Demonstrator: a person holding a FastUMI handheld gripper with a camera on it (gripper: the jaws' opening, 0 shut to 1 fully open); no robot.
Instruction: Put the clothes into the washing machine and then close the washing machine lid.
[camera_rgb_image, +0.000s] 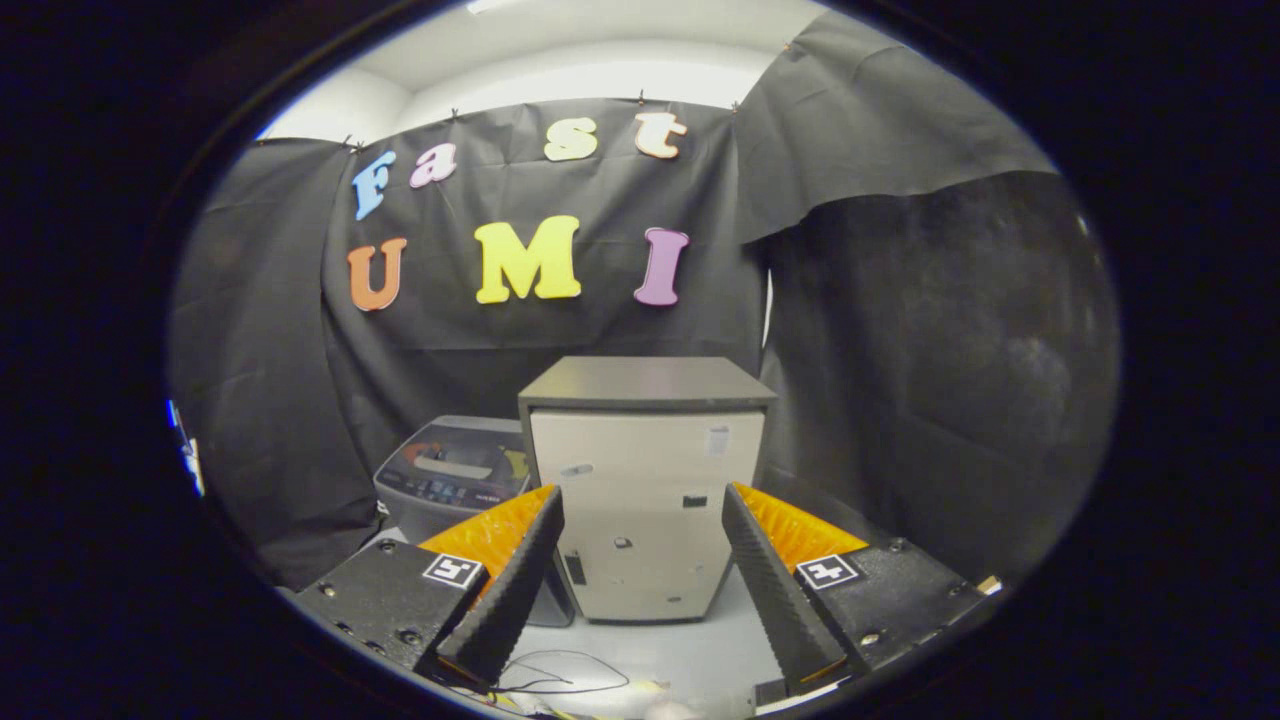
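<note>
A small grey top-loading washing machine stands on the white floor, beyond my left finger and left of a cabinet. Its lid looks down, with a control panel along its near top edge. My gripper is open, fingers spread wide with nothing between them. It points at the cabinet front, well short of it. I cannot make out any clothes.
A beige cabinet with a dark grey top stands straight ahead between my fingers. A thin black cable loops on the white floor close under the gripper. Black cloth walls close the booth behind and at both sides.
</note>
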